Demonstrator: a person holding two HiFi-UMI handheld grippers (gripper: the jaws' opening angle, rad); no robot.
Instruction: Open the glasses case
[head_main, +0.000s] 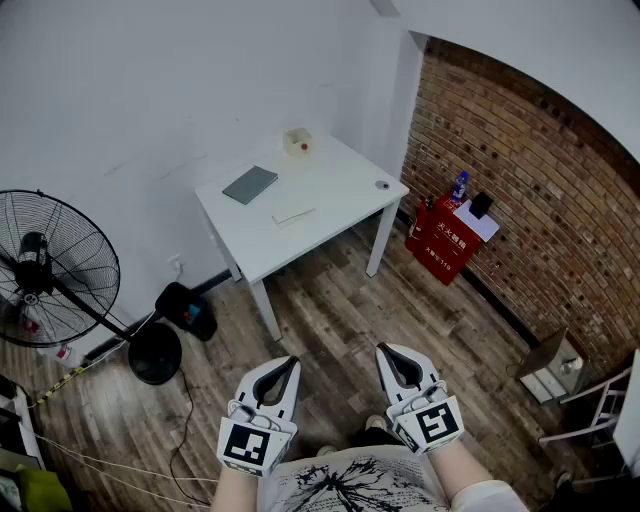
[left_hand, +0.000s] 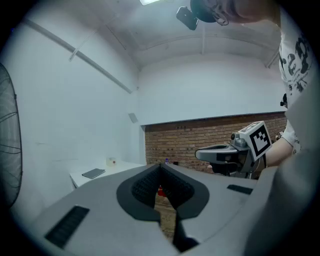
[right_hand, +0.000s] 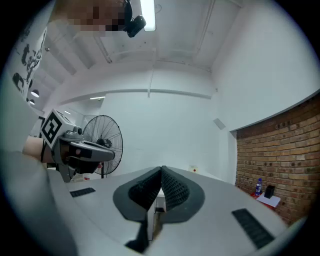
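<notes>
While left gripper (head_main: 291, 362), right gripper (head_main: 386, 351) clenched empty, flat grey glasses case (head_main: 250, 184) on table (head_main: 335, 190).

The fan (head_main: 45, 270) is cut by the left edge; the pale box (head_main: 296, 141) is indistinct.

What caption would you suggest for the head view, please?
Left gripper and right gripper, jaws shut and empty, held side by side facing a white table.
</notes>
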